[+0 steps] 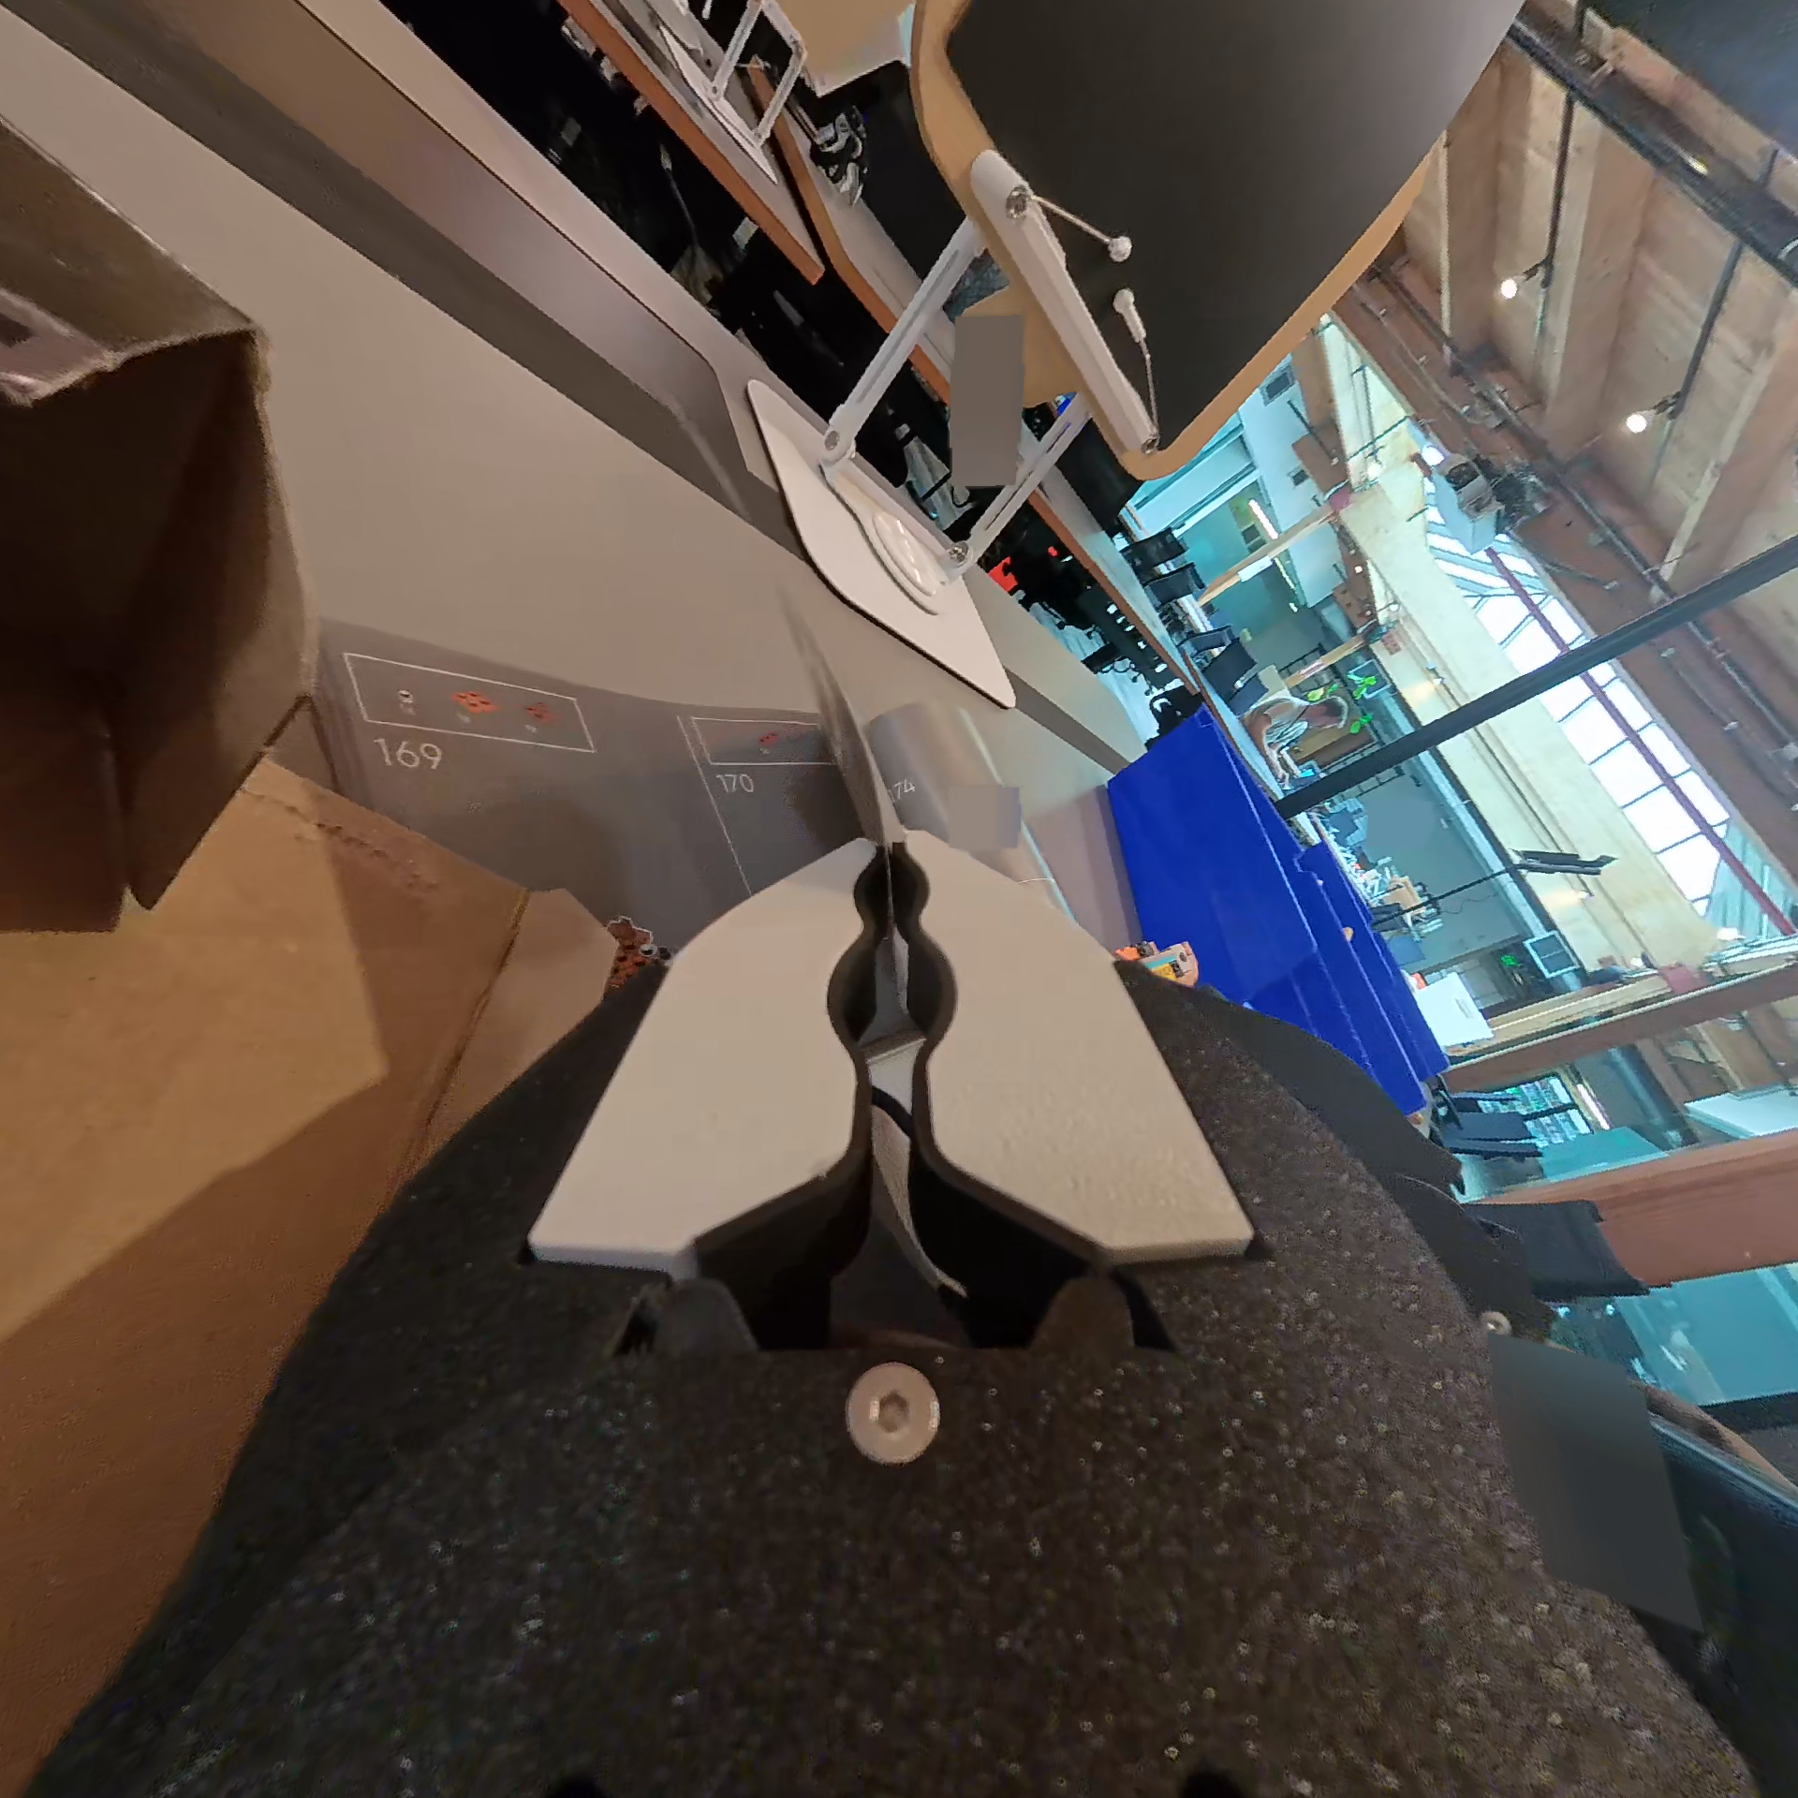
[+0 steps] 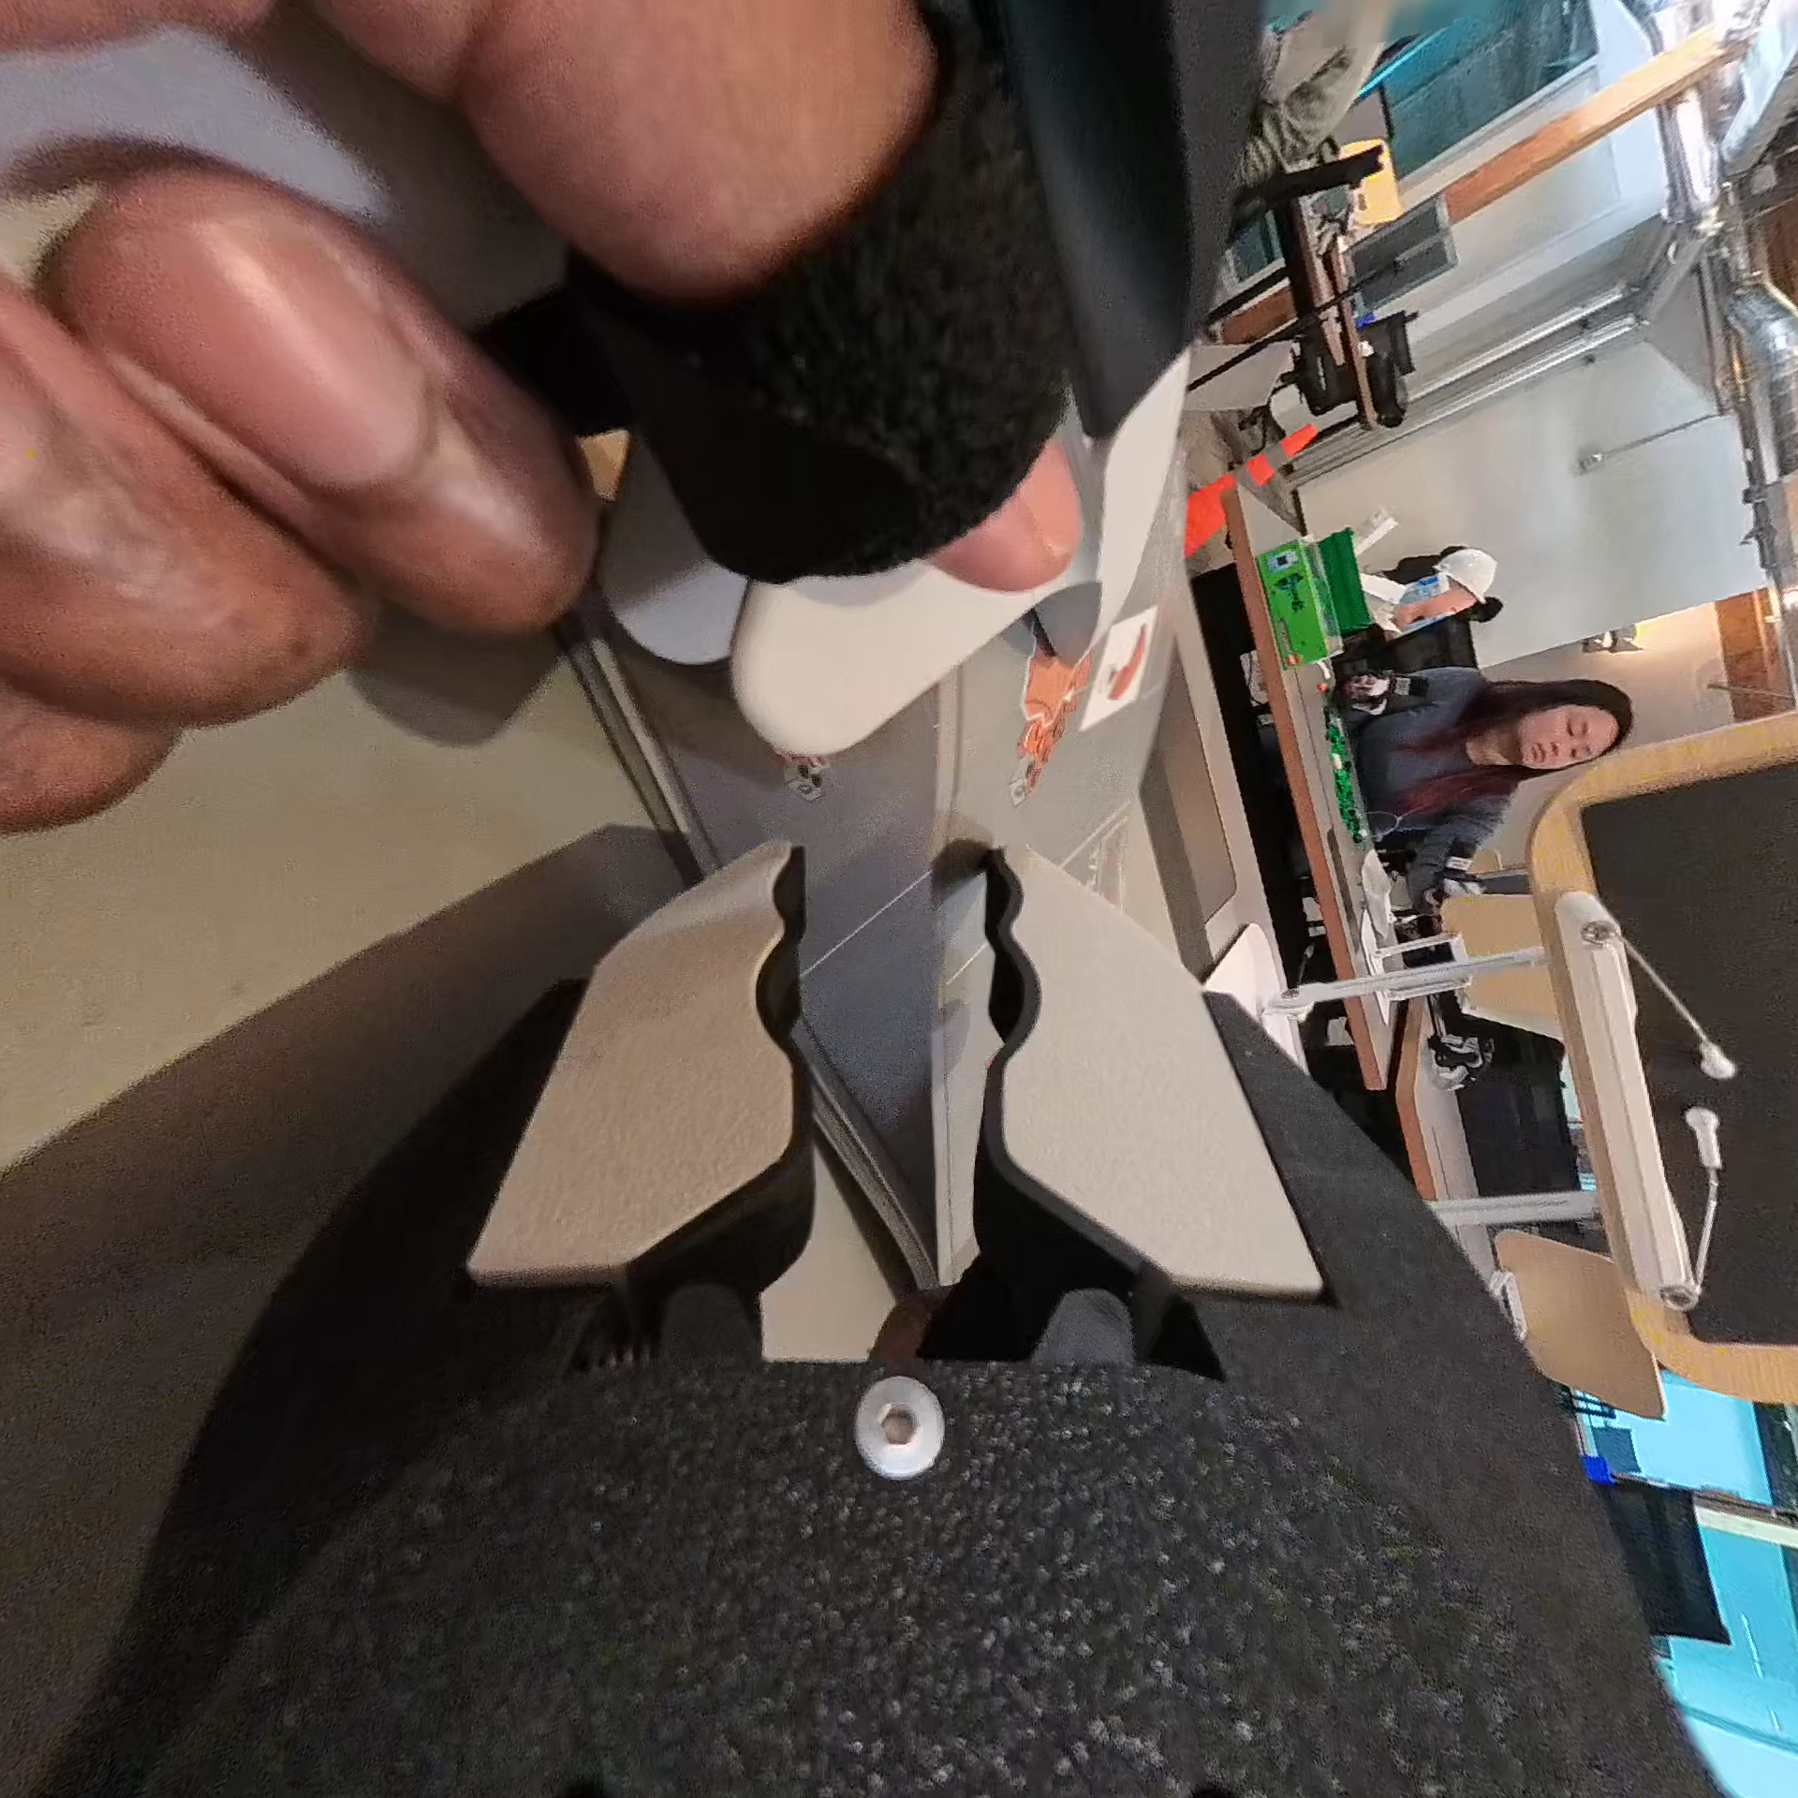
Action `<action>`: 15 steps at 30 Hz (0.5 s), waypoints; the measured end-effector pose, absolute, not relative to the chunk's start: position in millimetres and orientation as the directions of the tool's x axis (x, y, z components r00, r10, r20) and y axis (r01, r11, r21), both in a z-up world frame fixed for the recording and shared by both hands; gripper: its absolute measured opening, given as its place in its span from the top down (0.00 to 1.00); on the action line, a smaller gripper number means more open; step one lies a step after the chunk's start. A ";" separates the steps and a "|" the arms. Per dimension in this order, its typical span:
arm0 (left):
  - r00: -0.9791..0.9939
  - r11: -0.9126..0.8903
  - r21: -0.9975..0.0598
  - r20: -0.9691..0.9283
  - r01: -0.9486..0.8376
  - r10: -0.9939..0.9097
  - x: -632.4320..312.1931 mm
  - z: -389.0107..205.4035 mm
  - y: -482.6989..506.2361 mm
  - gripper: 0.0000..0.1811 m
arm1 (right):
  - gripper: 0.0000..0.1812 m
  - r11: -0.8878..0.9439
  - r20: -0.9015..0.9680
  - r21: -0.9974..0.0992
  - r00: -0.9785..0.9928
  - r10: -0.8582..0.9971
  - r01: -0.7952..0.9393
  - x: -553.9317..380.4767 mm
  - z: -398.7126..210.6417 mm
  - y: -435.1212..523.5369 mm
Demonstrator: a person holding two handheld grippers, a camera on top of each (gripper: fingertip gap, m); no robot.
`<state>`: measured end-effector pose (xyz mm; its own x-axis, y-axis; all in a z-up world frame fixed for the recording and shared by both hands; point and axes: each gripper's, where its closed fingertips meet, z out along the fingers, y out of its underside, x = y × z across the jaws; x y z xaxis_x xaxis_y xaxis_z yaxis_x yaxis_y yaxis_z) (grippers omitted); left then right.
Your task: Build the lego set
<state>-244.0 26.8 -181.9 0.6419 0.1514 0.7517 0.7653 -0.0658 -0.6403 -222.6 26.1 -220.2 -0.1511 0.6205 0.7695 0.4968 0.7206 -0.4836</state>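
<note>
open-plan lab/workshop loft, exposed timber ceiling beams point(image 1: 1557, 243), bare metal ductwork point(image 2: 1751, 321), long rows of workbenches point(image 2: 1294, 778) cluttered with gear, blue storage bins point(image 1: 1265, 876), big windows point(image 1: 1605, 701)

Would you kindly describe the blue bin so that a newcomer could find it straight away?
Start at the grey table in the left wrist view and follow it right, past the open instruction booklet. The blue bin stands there near the table's edge, the only vivid blue thing among greys and cardboard browns.

Print on instruction booklet point(image 1: 545, 808): white step nos. under boxed parts lists, dark page; not transcribed. Green box point(image 2: 1304, 603) beyond booklet: print illegible.
</note>
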 end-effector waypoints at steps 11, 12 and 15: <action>0.841 -0.164 -0.840 0.463 0.517 0.280 -255.8 -161.7 0.9 0.91 | 1.00 0.689 0.766 -0.537 -0.062 0.640 0.486 -229.0 -207.9 46.1; 0.876 -0.228 -0.874 0.343 0.430 0.339 -260.8 -166.2 -5.4 0.90 | 1.00 0.689 0.766 -0.535 -0.065 0.640 0.490 -229.0 -209.3 47.1; 0.908 -0.501 -0.847 -0.055 0.178 0.416 -270.9 -193.2 -22.3 0.84 | 1.00 0.691 0.768 -0.522 -0.076 0.636 0.500 -228.8 -214.7 48.7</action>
